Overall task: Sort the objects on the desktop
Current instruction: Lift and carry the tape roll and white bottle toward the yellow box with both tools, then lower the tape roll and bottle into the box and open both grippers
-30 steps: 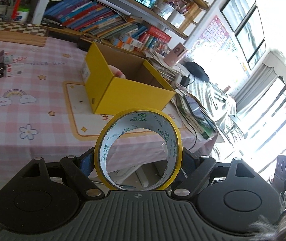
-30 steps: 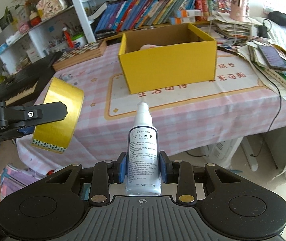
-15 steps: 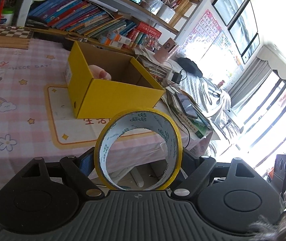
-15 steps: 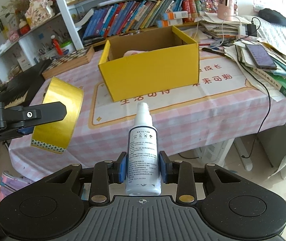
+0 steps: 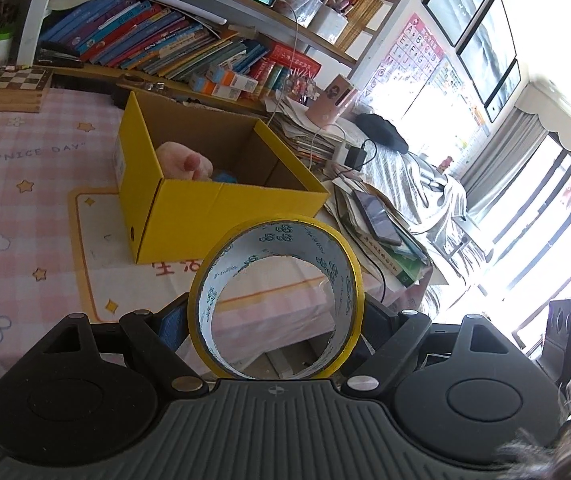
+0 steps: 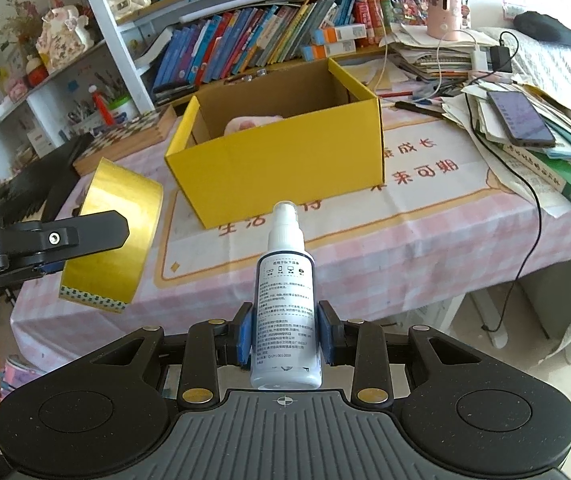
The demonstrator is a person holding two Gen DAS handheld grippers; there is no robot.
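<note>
Two tongs, left (image 5: pixel 275 322) clamping one tape roll (image 5: pixel 275 304), right (image 6: pixel 285 338) one spray bottle (image 6: pixel 285 312); one yellow box (image 6: pixel 281 160), contents unclear.

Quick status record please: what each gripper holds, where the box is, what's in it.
left gripper: shut on tape roll, held on edge, off the table
right gripper: shut on spray bottle, upright, nozzle up
box: yellow, open top, on the mat on the table, ahead of both grippers
box contents: pink plush, something blue beside it
tape and bottle: not yet in box
</note>
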